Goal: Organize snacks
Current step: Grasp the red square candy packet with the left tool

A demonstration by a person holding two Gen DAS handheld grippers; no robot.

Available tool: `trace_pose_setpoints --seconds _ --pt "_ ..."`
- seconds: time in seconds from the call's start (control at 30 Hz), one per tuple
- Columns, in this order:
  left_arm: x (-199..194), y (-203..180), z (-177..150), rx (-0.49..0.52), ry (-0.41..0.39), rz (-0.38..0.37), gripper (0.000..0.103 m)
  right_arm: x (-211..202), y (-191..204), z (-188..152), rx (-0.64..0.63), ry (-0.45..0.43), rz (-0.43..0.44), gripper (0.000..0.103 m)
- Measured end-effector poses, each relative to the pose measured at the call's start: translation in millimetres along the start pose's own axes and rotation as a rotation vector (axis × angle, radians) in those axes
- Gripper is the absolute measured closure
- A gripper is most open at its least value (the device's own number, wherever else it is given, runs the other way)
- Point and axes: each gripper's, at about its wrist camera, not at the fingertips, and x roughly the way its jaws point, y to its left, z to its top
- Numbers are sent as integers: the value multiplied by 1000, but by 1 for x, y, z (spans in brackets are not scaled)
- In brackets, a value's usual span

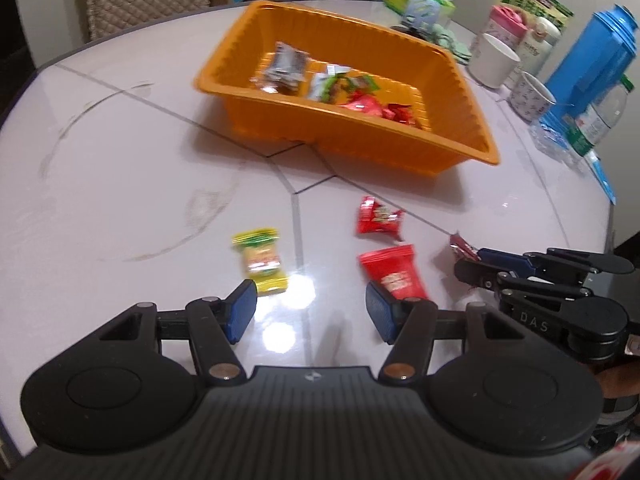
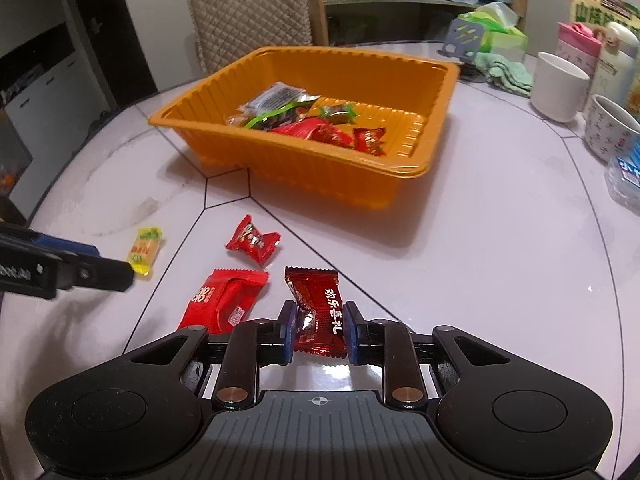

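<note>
An orange tray [image 1: 460, 96] [image 2: 436, 128] stands on the round white table and holds several wrapped snacks. My right gripper [image 2: 319, 330] is shut on a dark red candy [image 2: 318, 312] at table level; the gripper also shows in the left wrist view [image 1: 472, 264]. My left gripper [image 1: 310, 312] is open and empty just above the table, between a yellow candy [image 1: 262, 262] [image 2: 145, 250] and a flat red packet [image 1: 394, 276] [image 2: 224, 300]. A small red twisted candy [image 1: 378, 220] [image 2: 253, 242] lies beyond them, in front of the tray.
At the table's right edge stand a white cup [image 2: 558, 86], a patterned cup [image 2: 608, 130], a blue flask [image 1: 592, 56], bottles and boxes. A green tissue pack [image 2: 500, 28] and cloth [image 2: 508, 72] lie behind the tray. A quilted chair [image 2: 250, 16] stands at the far side.
</note>
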Motion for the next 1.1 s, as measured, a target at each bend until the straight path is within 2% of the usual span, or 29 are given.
trace_pose_setpoints --seconds 0.17,0.37,0.67,0.77,1.1 --pt "13 -24 3 37 11 -28 46 -8 -11 0 42 -6 -4 78" --pt "26 -40 8 21 27 -54 46 -16 -22 -3 81 -17 -12 78" --pt "45 -56 8 51 44 -22 49 -21 -34 -10 117 -16 -15 78" --pt "47 -58 6 60 47 -16 56 -22 -36 -11 122 -15 -16 78" --pt "49 -63 4 79 59 -14 70 -26 -40 -13 128 -16 -15 78"
